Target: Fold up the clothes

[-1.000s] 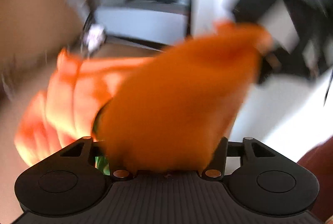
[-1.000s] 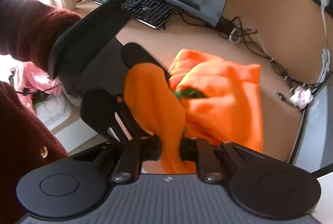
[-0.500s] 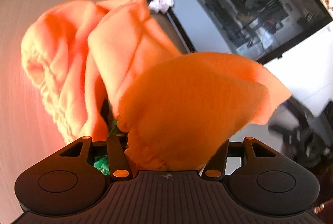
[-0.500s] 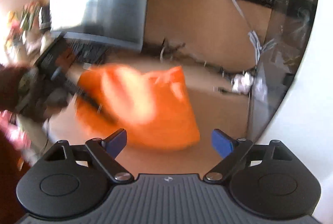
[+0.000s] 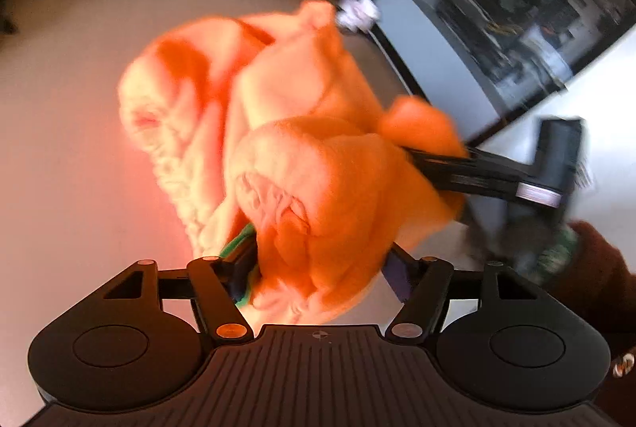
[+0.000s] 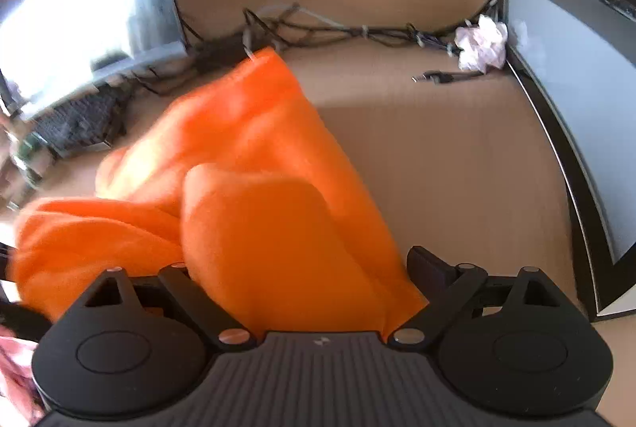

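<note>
An orange fleece garment [image 5: 302, 101] with a strip of green trim [image 5: 234, 244] lies bunched on the tan desk [image 5: 71, 149]. My left gripper [image 5: 318, 268] is low over its near end. Its jaws are opening, with a thick fold of the fleece still between them. In the right wrist view the same garment [image 6: 246, 149] fills the gap of my right gripper [image 6: 302, 264]. Those jaws stand wide and are still opening; the right finger [image 6: 429, 268] is clear of the cloth and the left one is hidden behind it. The right gripper's fingers [image 5: 457, 169] reach into the fleece from the right.
A monitor [image 6: 79, 10] and keyboard [image 6: 75, 125] stand at the back left. Tangled cables [image 6: 318, 26] and a crumpled tissue [image 6: 481, 41] lie along the back. A glass-sided computer case [image 6: 576, 109] borders the desk on the right. A person's dark red sleeve [image 5: 596, 268] is near.
The right gripper let go of the fleece, opened wide and came down over the garment. The left jaws spread wider. Both views rolled, and the garment settled onto the desk.
</note>
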Tool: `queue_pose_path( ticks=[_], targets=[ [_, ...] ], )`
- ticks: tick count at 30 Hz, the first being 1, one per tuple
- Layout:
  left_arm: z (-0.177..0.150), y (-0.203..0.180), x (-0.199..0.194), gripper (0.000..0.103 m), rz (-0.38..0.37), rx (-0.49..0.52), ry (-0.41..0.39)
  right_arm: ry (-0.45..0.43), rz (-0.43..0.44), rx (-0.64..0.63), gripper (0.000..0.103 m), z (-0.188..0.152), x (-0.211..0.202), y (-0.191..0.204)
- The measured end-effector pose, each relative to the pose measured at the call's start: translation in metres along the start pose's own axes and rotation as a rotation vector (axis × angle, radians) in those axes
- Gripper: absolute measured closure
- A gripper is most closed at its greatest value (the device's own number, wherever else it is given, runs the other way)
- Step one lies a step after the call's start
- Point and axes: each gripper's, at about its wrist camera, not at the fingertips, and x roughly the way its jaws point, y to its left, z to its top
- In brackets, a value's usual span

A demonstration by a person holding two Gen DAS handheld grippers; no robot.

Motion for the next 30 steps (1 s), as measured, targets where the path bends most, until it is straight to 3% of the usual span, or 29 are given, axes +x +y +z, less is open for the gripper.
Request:
queue_pose_path(
  ticks=[4,6,9,11,13,16,18,21,24,30],
  targets=[
    [0.011,0.011,-0.001,0.029,0.054,-0.047,-0.038,-0.146,-0.010,-0.117,0.000,-0.001,-0.046,0.014],
    [0.014,0.014,0.000,0.028,0.064,-0.053,-0.040,-0.177,-0.098,-0.204,0.000,-0.002,-0.054,0.022],
    [0.015,0.012,0.002,0.026,0.085,-0.035,-0.035,-0.129,-0.219,-0.252,0.000,-0.003,-0.027,0.023],
    [0.015,0.004,-0.003,0.027,0.100,-0.001,-0.039,-0.040,-0.265,-0.262,0.000,-0.007,0.005,0.025],
    [0.015,-0.009,-0.015,0.023,0.138,0.058,-0.066,-0.013,-0.277,-0.263,0.000,-0.011,0.020,0.029],
    [0.017,-0.025,-0.037,0.006,0.212,0.134,-0.157,0.001,-0.280,-0.271,0.000,-0.011,0.026,0.035],
    [0.023,-0.030,-0.045,0.006,0.273,0.157,-0.207,0.002,-0.271,-0.285,0.000,-0.013,0.022,0.039],
    [0.038,-0.017,-0.024,0.007,0.405,0.160,-0.178,-0.046,-0.295,-0.304,0.000,-0.012,0.007,0.048],
    [0.038,-0.004,0.000,0.006,0.488,0.189,-0.114,-0.122,-0.329,-0.261,0.000,-0.007,-0.011,0.051],
    [0.035,-0.005,0.016,0.005,0.503,0.284,-0.108,-0.034,-0.358,-0.275,0.000,-0.017,0.025,0.051]
  ],
)
